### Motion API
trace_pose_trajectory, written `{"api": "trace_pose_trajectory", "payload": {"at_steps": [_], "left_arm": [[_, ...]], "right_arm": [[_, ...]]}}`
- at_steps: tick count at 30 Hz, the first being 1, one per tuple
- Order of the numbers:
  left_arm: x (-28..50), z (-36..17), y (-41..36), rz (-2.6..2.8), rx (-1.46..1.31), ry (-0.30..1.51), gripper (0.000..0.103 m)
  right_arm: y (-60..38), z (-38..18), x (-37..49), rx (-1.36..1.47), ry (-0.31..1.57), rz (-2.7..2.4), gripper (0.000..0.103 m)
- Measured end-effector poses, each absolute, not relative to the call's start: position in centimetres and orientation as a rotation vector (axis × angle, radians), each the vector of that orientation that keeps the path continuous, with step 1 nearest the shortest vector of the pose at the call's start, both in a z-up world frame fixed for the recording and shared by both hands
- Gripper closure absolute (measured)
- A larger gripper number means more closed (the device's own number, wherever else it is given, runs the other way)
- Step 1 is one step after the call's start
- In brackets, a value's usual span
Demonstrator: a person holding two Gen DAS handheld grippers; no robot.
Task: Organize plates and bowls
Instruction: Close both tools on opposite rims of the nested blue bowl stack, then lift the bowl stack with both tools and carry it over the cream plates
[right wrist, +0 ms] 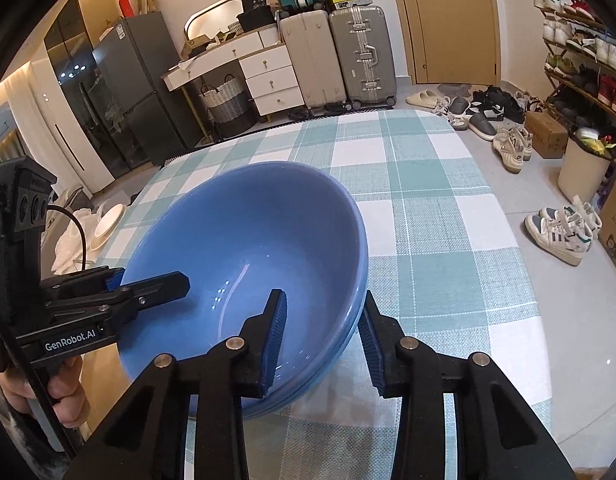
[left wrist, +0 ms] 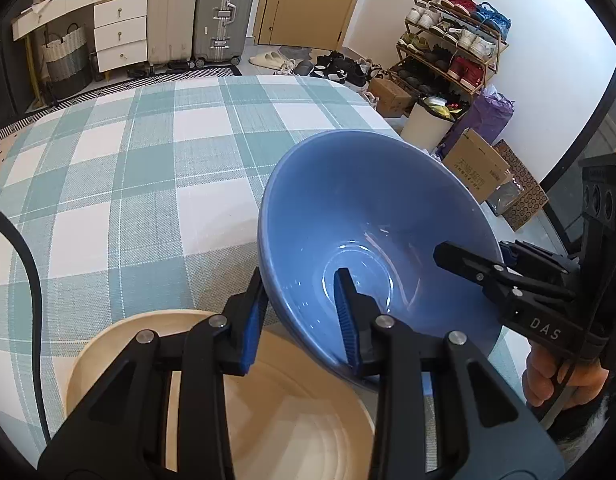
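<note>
Straddling the bowl point(left wrist: 371, 216) rim, your left gripper point(left wrist: 304, 320) and right gripper point(right wrist: 321, 340) look clamped on it, its stacking undone.

a lived-in home, near its entry: a checked-cloth table point(right wrist: 427, 208), suitcases point(right wrist: 339, 60) and a wooden door point(right wrist: 447, 20) at twelve o'clock, a loaded shoe rack point(left wrist: 447, 40) at two, a dark fridge point(right wrist: 120, 92) at ten.

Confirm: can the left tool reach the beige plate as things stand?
Probably not. The left tool is clamped on the blue bowl, which the right tool also grips. The beige plate lies just beneath it, otherwise unblocked.
</note>
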State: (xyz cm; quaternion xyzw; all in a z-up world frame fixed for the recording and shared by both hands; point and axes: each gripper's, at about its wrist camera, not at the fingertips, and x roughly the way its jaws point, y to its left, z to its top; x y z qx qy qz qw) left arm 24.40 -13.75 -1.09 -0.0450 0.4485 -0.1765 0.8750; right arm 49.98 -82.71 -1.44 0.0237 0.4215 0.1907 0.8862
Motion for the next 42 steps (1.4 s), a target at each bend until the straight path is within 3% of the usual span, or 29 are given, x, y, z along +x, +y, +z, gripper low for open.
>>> {"api": "trace_pose_trajectory", "payload": {"at_steps": [23,42], "left_arm": [[18.8,5.5,-13.6,-0.362,-0.062,0.808,0.073],[11.5,11.1,-8.9,-0.298,-0.087,0.729,0.073]], "right_arm": [[-82.6,3.6,46.2,0.007,0.771,0.379,0.065],[-78.5,7.5,42.5,-0.031,0.705,0.434,0.065]]}}
